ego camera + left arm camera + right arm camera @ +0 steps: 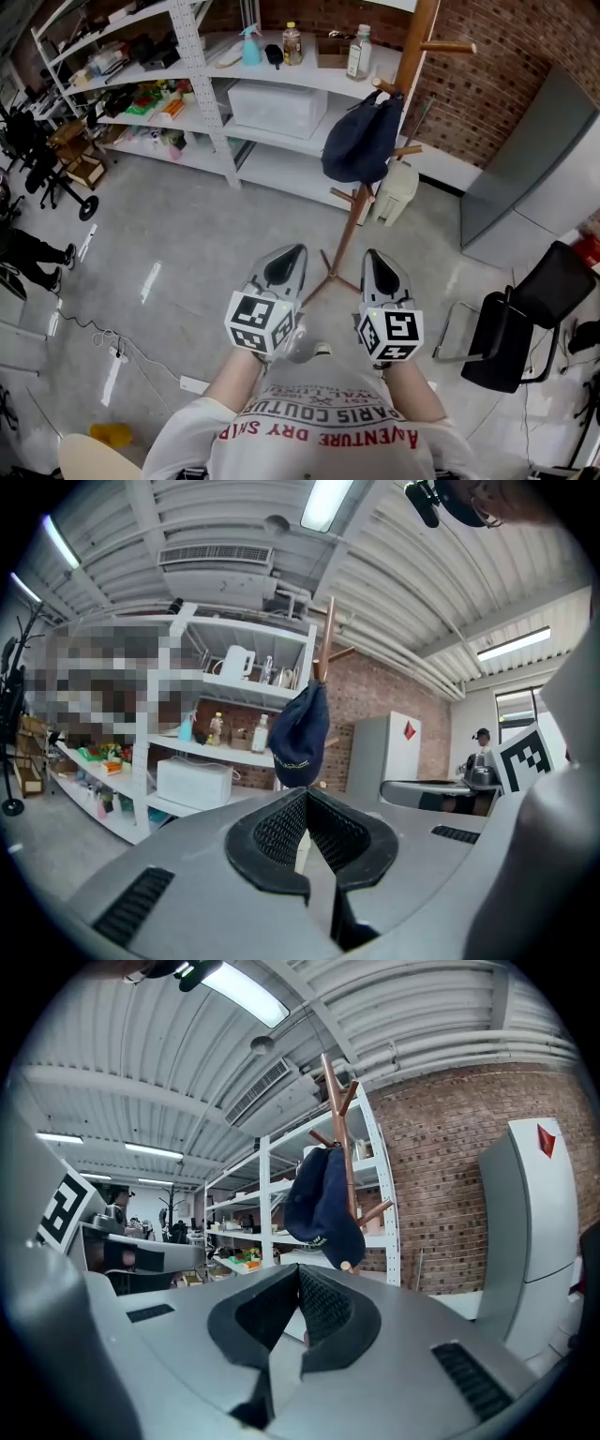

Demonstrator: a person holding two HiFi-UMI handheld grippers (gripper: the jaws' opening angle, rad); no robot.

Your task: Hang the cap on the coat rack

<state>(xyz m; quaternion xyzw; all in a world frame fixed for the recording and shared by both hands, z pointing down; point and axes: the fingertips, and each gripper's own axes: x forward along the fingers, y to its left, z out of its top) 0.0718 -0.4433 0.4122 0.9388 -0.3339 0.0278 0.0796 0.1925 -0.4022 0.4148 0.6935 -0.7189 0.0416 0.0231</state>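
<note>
My left gripper (289,253) and my right gripper (374,256) sit side by side just in front of my chest. Both are closed tight on nothing: each gripper view shows the ribbed pads pressed together with no gap.

Beyond them, the head view alone shows the splayed feet of the coat rack (348,234) on the floor.

Higher up the pole, the cap (361,141) hangs from an upper peg on the side facing the white shelving (281,75). Its long axis runs straight down, narrow at the peg and bulging at the bottom.

Only the gripper views catch the pale lettering near the cap's lower edge. The right gripper view also shows a round peg tip just under the cap.

A brick wall (487,84) stands behind.
</note>
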